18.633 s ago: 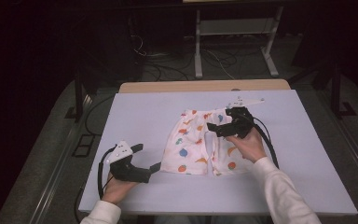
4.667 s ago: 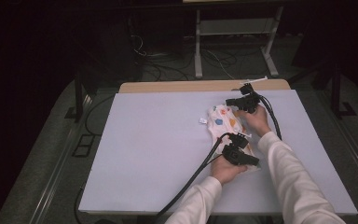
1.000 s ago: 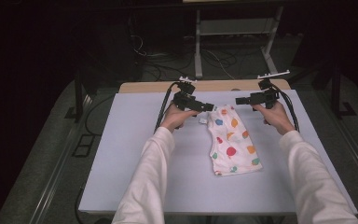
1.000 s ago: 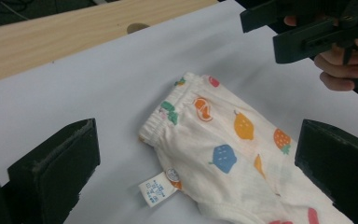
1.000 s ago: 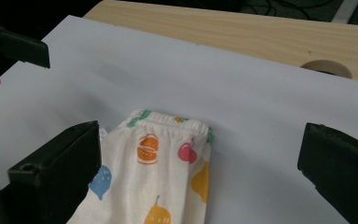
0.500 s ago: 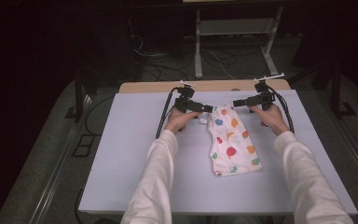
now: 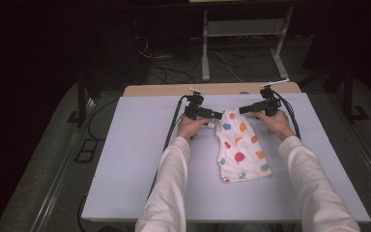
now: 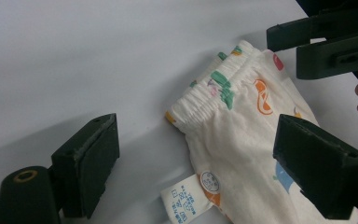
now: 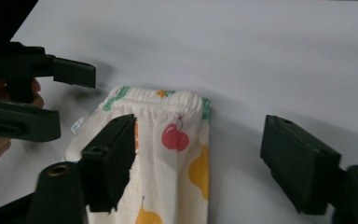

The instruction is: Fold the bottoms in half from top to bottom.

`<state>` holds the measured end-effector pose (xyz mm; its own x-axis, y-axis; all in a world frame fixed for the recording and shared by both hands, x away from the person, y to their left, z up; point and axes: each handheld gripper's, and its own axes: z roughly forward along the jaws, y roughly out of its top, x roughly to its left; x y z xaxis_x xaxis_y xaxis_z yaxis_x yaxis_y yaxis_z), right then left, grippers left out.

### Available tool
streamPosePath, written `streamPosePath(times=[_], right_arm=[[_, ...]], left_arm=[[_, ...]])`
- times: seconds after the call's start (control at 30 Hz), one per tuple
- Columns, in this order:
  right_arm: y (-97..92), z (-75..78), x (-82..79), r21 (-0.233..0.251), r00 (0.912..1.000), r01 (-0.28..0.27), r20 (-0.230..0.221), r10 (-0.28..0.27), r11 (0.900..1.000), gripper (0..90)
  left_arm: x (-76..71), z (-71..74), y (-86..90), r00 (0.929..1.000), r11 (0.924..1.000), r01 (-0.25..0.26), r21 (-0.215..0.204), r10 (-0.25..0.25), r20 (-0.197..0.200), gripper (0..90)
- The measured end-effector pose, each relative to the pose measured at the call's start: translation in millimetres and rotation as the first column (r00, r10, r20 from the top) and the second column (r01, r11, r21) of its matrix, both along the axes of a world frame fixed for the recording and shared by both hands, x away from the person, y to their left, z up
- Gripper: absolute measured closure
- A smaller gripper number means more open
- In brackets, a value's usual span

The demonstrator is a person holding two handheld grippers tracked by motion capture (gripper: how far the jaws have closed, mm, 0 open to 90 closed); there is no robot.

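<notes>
A small white garment [image 7: 241, 147] printed with coloured fruit lies folded lengthwise on the white table [image 7: 125, 159], its elastic waistband at the far end. My left gripper [image 7: 218, 116] sits at the waistband's left corner and my right gripper [image 7: 241, 110] at its right corner, tips pointing toward each other. In the left gripper view the jaws [image 8: 200, 154] straddle the waistband corner [image 8: 205, 100] and a care label [image 8: 182, 205]; the pads do not press. In the right gripper view the jaws [image 9: 205, 158] straddle the cloth [image 9: 168, 140] near a cherry print. Both pairs have just been closing.
A wooden strip [image 7: 164, 90] borders the table's far edge. Black cables [image 7: 171, 130] trail from the grippers over the table. Behind, on the dark floor, stand a metal frame [image 7: 241, 34] and loose wires. The person's white sleeves [image 7: 169, 193] reach in from the bottom.
Both hands have sunk toward the far end of the garment and their jaws have narrowed. The garment, spread wide much earlier, has been folded into a narrow strip.
</notes>
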<state>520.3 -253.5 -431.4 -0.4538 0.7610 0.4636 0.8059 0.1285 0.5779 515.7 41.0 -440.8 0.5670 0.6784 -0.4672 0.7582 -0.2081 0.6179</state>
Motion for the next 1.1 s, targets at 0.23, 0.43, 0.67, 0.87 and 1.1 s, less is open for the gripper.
streamPosePath(times=[0.23,0.43,0.67,0.87,1.1], right_arm=[[5.9,-5.5,0.9,0.003,0.9999,-0.011,0.002,0.011,0.9999,42.3],[9.4,-11.3,1.0,-0.015,0.9997,-0.017,-0.015,0.017,0.9997,51.7],[13.2,-16.2,0.6,-0.039,0.9991,-0.034,-0.026,0.033,0.9987,60.0],[13.1,-18.3,-0.9,-0.046,0.9989,-0.036,-0.033,0.034,0.9983,76.8],[14.4,-17.4,-1.2,-0.064,0.9990,-0.031,-0.034,0.029,0.9975,86.8]], left_arm=[[1.2,-6.9,0.8,0.9995,0.9999,-0.009,0.004,0.010,-0.029,31.4],[0.9,-9.9,-2.0,0.9995,1.0000,0.002,-0.002,-0.002,-0.030,40.4],[-1.0,-11.3,-5.2,0.9990,0.9994,0.033,-0.012,-0.033,-0.030,51.2],[-1.4,-13.9,-8.4,0.9985,0.9993,0.036,-0.011,-0.037,-0.040,60.9],[-1.2,-16.5,-9.9,0.9975,0.9991,0.035,-0.024,-0.036,-0.061,71.9]])
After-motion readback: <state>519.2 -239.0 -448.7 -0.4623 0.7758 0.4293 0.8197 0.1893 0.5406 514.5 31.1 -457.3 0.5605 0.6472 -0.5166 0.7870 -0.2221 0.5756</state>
